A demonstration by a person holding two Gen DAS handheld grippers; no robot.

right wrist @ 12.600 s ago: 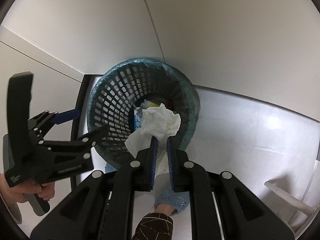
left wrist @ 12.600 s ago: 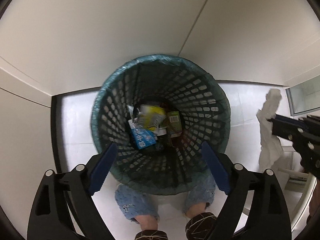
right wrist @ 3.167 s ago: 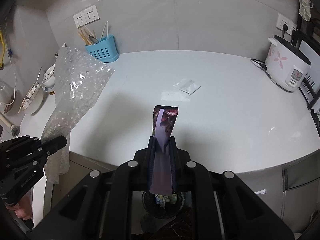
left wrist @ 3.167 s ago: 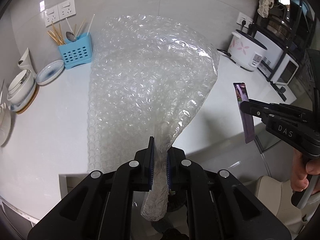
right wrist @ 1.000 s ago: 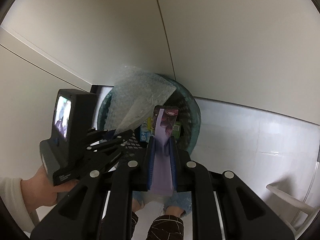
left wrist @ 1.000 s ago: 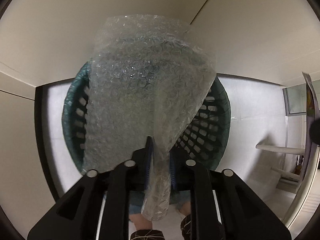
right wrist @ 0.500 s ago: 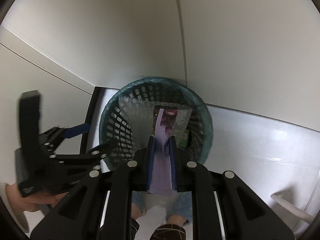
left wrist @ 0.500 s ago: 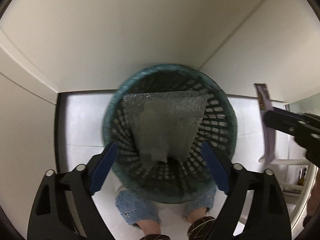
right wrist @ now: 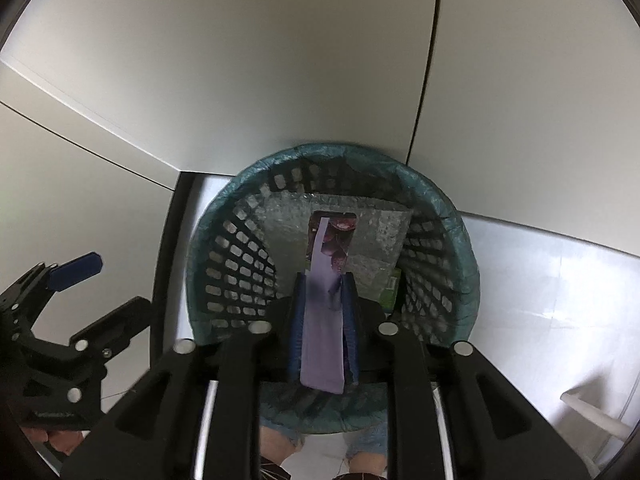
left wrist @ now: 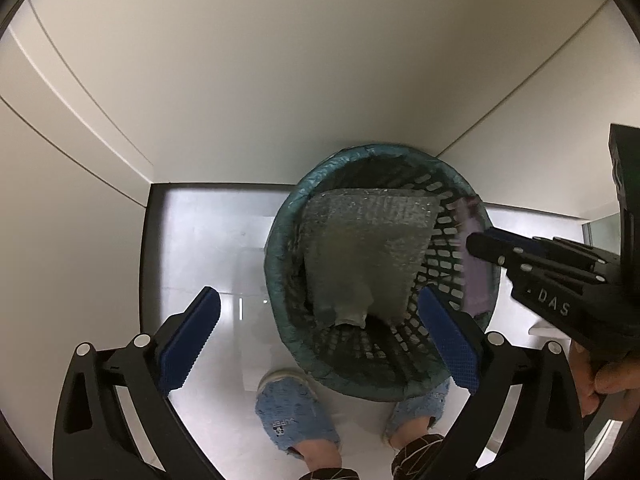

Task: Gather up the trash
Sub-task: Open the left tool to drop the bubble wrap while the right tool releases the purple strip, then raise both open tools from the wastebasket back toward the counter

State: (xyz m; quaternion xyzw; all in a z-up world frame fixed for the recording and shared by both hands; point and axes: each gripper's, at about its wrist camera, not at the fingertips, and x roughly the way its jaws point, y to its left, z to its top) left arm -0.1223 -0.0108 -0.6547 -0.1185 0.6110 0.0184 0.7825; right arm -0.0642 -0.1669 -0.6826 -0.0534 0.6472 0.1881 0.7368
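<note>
The right gripper [right wrist: 323,324] pointed steeply down over the mouth of the waste basket [right wrist: 460,240], its blue pads having just been easing apart with the purple wrapper [right wrist: 326,336] hanging between them; the pads stood close on either side of the strip, but whether they still pressed it I could not tell. The wrapper's printed top end [right wrist: 334,232] reached forward over the basket's inside. From the other side that gripper [left wrist: 486,240] came in from the right, the purple strip [left wrist: 474,264] at the basket's right wall and a hand [left wrist: 608,376] closed round the handle. The left gripper [left wrist: 320,344] also aimed sharply down, off to the basket's left, and its jaws had just been opening; they stood spread wide with nothing between them. The sheet of bubble wrap [left wrist: 364,252] lay inside the basket, slumped against its far wall. The dark latticed basket [left wrist: 280,240], lined with a teal bag, stood on the pale floor [left wrist: 200,248] in a corner of plain cabinet panels [left wrist: 280,60], and the person's frayed jeans [left wrist: 288,416] showed just below it.
</note>
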